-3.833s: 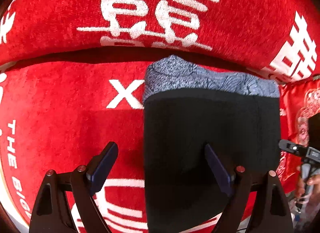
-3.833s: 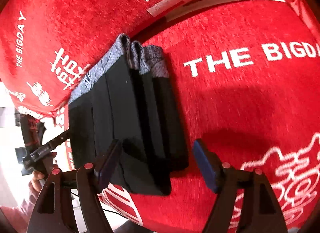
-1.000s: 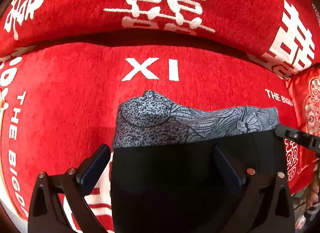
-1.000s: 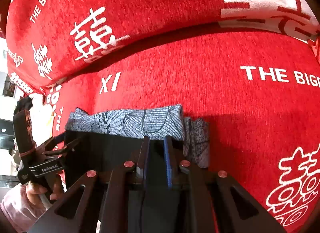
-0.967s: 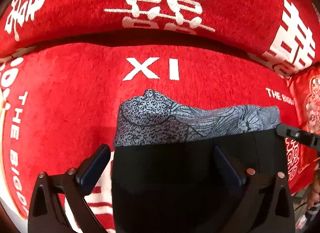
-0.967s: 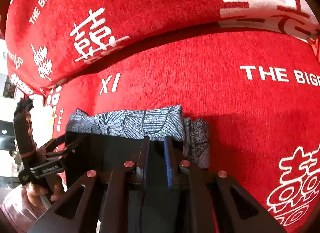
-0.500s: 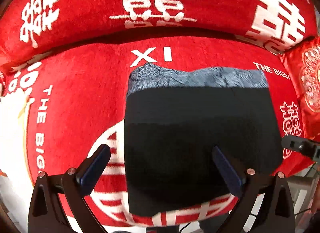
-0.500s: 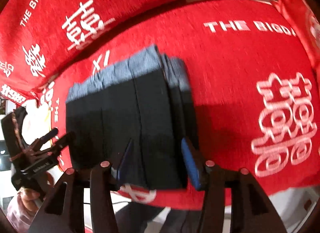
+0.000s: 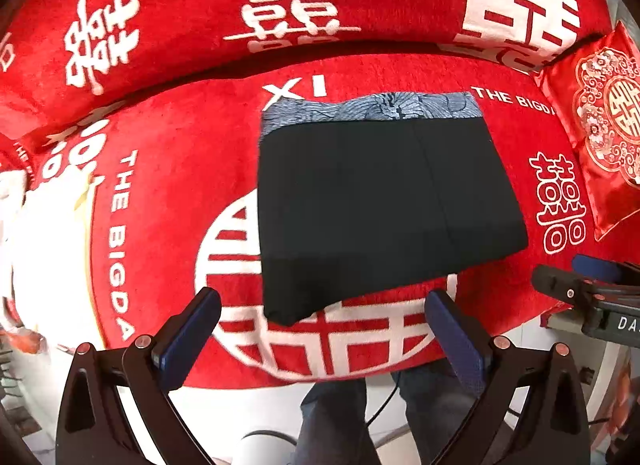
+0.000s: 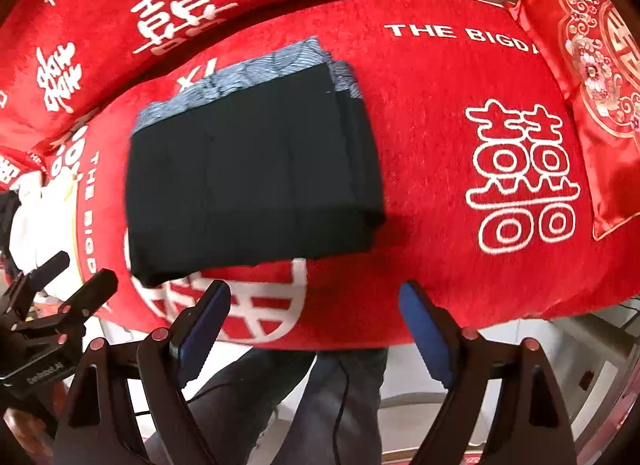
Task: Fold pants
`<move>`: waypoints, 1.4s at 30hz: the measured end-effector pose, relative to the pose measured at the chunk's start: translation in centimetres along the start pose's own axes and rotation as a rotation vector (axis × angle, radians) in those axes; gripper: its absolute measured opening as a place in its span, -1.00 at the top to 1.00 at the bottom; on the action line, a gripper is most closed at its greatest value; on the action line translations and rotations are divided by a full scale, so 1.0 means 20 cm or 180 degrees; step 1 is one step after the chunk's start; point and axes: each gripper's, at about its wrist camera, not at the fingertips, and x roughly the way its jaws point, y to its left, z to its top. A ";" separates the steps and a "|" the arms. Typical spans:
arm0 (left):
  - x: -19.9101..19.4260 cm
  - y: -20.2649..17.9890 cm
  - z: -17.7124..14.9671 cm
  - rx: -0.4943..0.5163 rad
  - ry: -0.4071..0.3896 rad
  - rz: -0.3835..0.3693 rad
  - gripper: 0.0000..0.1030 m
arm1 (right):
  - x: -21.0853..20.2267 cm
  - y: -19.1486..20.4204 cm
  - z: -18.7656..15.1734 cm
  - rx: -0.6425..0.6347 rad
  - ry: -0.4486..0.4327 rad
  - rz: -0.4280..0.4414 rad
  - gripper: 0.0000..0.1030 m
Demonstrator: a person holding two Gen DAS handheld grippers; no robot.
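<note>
The black pants [image 9: 380, 205] lie folded into a thick rectangle on the red sofa seat [image 9: 180, 153], with a grey-blue patterned waistband [image 9: 368, 109] along the far edge. They also show in the right wrist view [image 10: 248, 173], stacked in several layers. My left gripper [image 9: 320, 325] is open and empty, held back from the pants' near edge. My right gripper [image 10: 316, 317] is open and empty, also drawn back off the seat's front edge. The right gripper shows at the right of the left wrist view [image 9: 592, 293]; the left gripper shows at the left of the right wrist view [image 10: 52, 305].
The sofa backrest [image 9: 280, 5] rises behind the seat. A red embroidered cushion [image 9: 608, 125] leans at the right end. White cloth [image 9: 48, 233] lies at the left end. The person's legs [image 10: 320, 397] and pale floor are below the seat's front edge.
The right gripper opened and let go of the pants. Both grippers pulled back and up from the folded pants, which stay flat on the seat.
</note>
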 end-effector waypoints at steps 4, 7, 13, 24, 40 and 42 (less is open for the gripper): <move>-0.08 0.03 -0.01 -0.0049 -0.0025 0.0084 -0.98 | -0.07 0.05 -0.03 -0.0018 0.0038 -0.0054 -0.72; -0.11 0.05 -0.01 -0.0130 0.0024 0.0111 -0.98 | -0.11 0.09 -0.04 -0.0035 0.0001 -0.0083 -0.72; -0.14 0.08 0.00 -0.0233 0.0128 0.0170 -0.98 | -0.17 0.15 -0.03 -0.0097 -0.0036 -0.0132 -0.72; -0.20 0.09 0.02 -0.0279 0.0156 0.0111 -0.98 | -0.23 0.23 0.01 -0.0216 -0.0078 -0.0206 -0.72; -0.23 0.07 0.03 -0.0181 0.0097 0.0116 -0.98 | -0.25 0.28 0.02 -0.0340 -0.0107 -0.0385 -0.72; -0.23 0.06 0.03 -0.0177 0.0103 0.0117 -0.98 | -0.25 0.28 0.01 -0.0338 -0.0121 -0.0393 -0.72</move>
